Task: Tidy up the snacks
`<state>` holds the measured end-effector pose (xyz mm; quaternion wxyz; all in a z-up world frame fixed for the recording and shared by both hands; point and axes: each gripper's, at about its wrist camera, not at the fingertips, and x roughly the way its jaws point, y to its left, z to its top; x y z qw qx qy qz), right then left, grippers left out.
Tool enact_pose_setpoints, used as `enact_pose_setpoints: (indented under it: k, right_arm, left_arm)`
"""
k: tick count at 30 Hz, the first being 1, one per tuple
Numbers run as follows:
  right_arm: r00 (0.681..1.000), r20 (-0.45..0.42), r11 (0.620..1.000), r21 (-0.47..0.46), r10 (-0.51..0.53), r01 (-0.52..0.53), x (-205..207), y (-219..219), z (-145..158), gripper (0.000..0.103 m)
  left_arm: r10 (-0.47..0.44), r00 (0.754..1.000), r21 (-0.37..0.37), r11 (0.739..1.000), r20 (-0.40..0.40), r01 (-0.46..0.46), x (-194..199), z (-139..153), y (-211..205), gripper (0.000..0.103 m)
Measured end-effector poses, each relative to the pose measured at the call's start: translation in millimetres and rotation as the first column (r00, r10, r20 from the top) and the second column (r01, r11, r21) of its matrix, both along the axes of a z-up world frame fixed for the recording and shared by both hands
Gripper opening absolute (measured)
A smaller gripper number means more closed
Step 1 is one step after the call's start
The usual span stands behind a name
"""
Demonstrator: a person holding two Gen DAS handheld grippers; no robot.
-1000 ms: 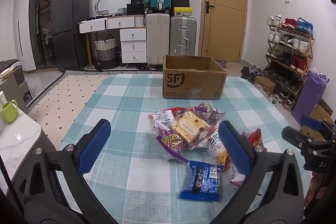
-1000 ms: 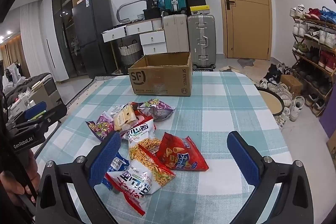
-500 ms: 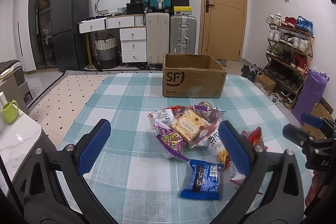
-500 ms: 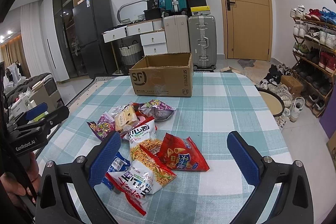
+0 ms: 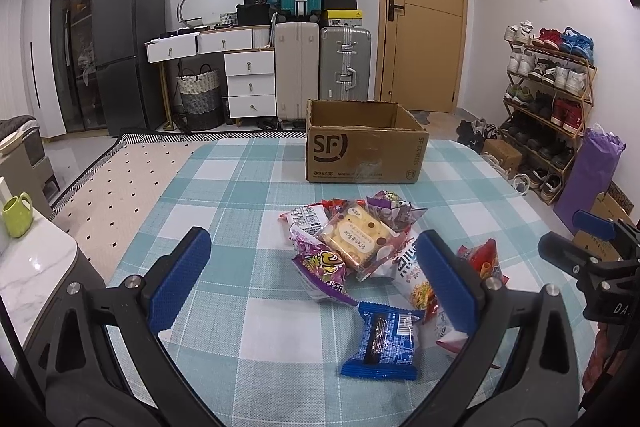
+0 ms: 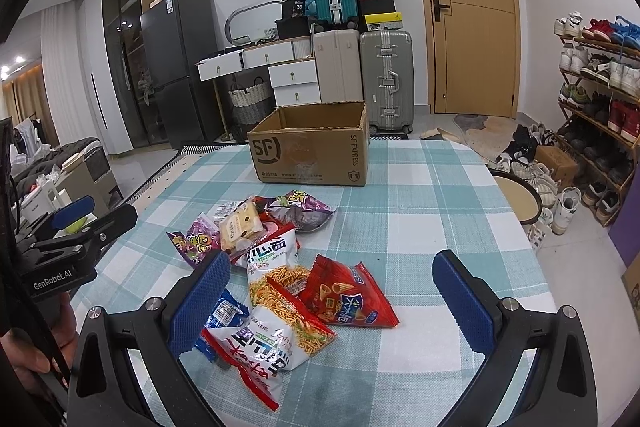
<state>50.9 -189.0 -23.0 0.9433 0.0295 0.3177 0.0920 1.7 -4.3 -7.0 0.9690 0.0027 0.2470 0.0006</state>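
Teal-and-white checked cloth covers the desk (image 5: pixel 224 187), and almost nothing on it has shifted over the last second: the heap of snack packets lies in the same loose pile near the middle, and the open brown cardboard box (image 5: pixel 364 151) stands at the far side, well apart from it, with no snacks seen inside it from these low angles. The only change is a slight drift of both views, so the packets sit a touch differently in frame. The left gripper (image 5: pixel 316 277) stays spread wide and empty, hovering above the near-left part of the pile, with the flat blue wrapped bar (image 5: pixel 382 341) lying just beside its right finger and the yellow biscuit pack (image 5: pixel 358 237) on top of the heap farther off. The right gripper (image 6: pixel 332 301) is likewise spread and holding nothing, framing the red chip bag (image 6: pixel 344 293) and the white noodle-snack bag (image 6: pixel 272 323) on the near-right. Sorting seems not yet begun; both grippers appear poised for a first pick, probably to carry packets to the box.
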Motion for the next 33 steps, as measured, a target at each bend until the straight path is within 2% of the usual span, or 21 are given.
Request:
enact_pose_setpoints:
  k: [14,21,22,25,27,30,33]
  right_arm:
    - [1.0,-0.007,1.0,0.012,0.003,-0.003,-1.5,-0.6,1.3,0.103]
    - [0.999,-0.035,0.998,0.053,0.03,-0.028,4.5,-6.8,-8.4,0.103]
    - [0.999,-0.038,0.998,0.058,0.035,-0.033,5.5,-7.3,-9.9,0.103]
    - [0.998,-0.052,0.998,0.06,0.039,-0.036,9.9,-9.8,-16.8,0.103]
    - [0.997,-0.063,0.997,0.064,0.038,-0.034,13.7,-12.4,-21.8,0.103]
    - [0.995,-0.092,0.996,0.08,0.042,-0.035,22.2,-16.0,-31.8,0.103]
    - [0.99,-0.121,0.994,0.098,0.066,-0.055,33.0,-17.8,-43.5,0.103]
  left_arm:
    - [-0.016,1.0,-0.027,1.0,0.019,0.016,-0.6,-2.2,-3.8,0.102]
    - [-0.036,0.997,-0.054,0.998,-0.062,0.033,6.6,-11.8,-3.2,0.102]
    - [-0.039,0.995,-0.066,0.997,-0.092,0.033,7.8,-12.8,-2.2,0.102]
    - [-0.042,0.991,-0.055,0.998,-0.127,0.036,14.9,-19.4,-0.8,0.102]
    - [-0.048,0.99,-0.073,0.997,-0.132,0.039,19.0,-24.5,-0.1,0.102]
    - [-0.05,0.993,-0.031,0.998,-0.104,0.047,29.7,-36.0,-1.1,0.102]
    - [-0.071,0.992,-0.053,0.996,-0.103,0.066,38.9,-46.4,0.1,0.102]
